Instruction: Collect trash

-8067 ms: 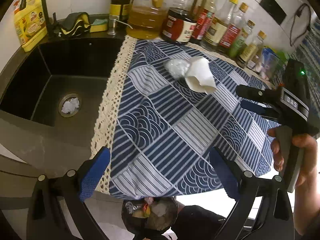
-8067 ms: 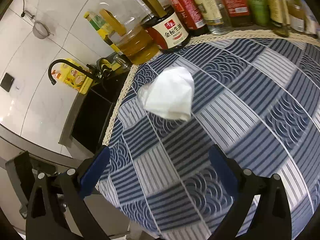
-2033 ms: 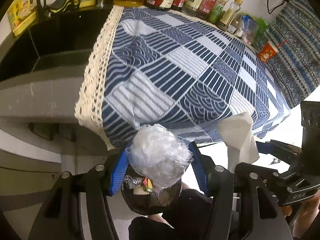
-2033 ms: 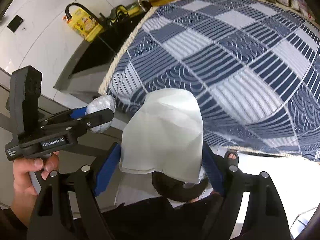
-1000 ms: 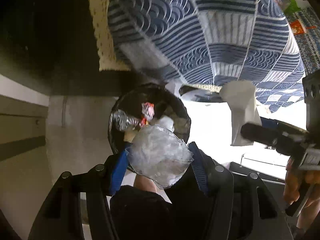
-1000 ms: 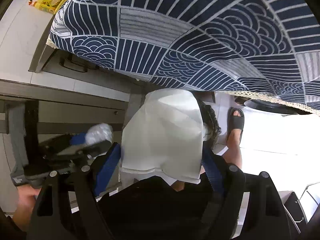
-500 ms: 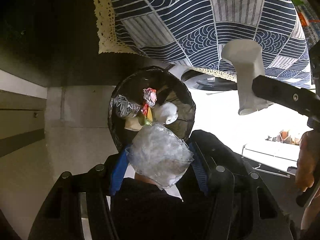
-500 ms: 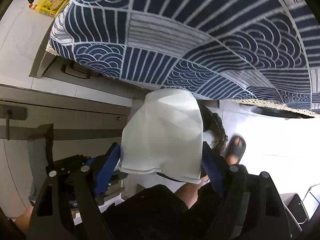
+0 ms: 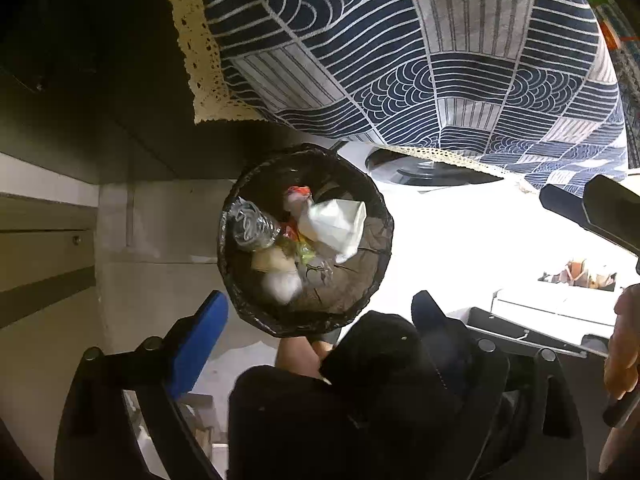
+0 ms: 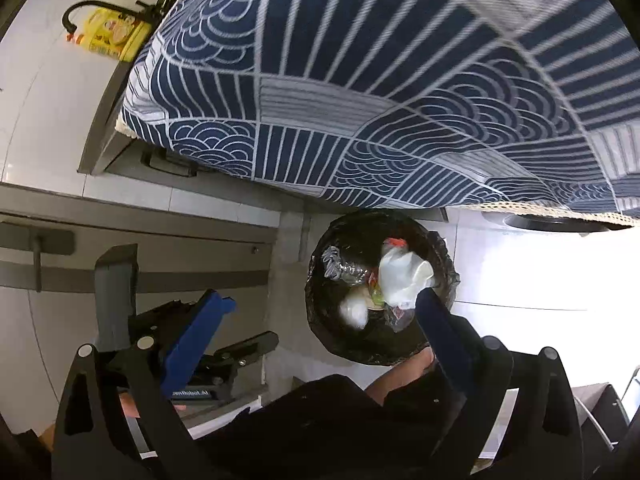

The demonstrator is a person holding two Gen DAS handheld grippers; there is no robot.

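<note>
A bin lined with a black bag (image 9: 280,164) (image 10: 320,320) stands on the floor below the counter's edge. In it lie a white paper piece (image 9: 334,226) (image 10: 402,276), a whitish plastic wad (image 9: 282,286) (image 10: 354,308) and a crushed clear bottle (image 9: 250,226). My left gripper (image 9: 316,328) hangs above the bin's near rim, its jaws opening with nothing between them. My right gripper (image 10: 318,334) is above the bin too, jaws opening and bare. The right gripper's black body (image 9: 592,208) shows at the right edge of the left wrist view.
The blue and white patterned cloth (image 9: 440,60) (image 10: 360,80) hangs over the counter edge above the bin. Grey cabinet fronts (image 10: 120,220) lie to the left. A person's dark-clad leg (image 9: 340,400) is just below the bin. A yellow bottle (image 10: 112,34) stands by the sink.
Both grippers have let go. The plastic wad left the left jaws and the white paper left the right jaws; both now lie in the bin. Both pairs of jaws stand wider.
</note>
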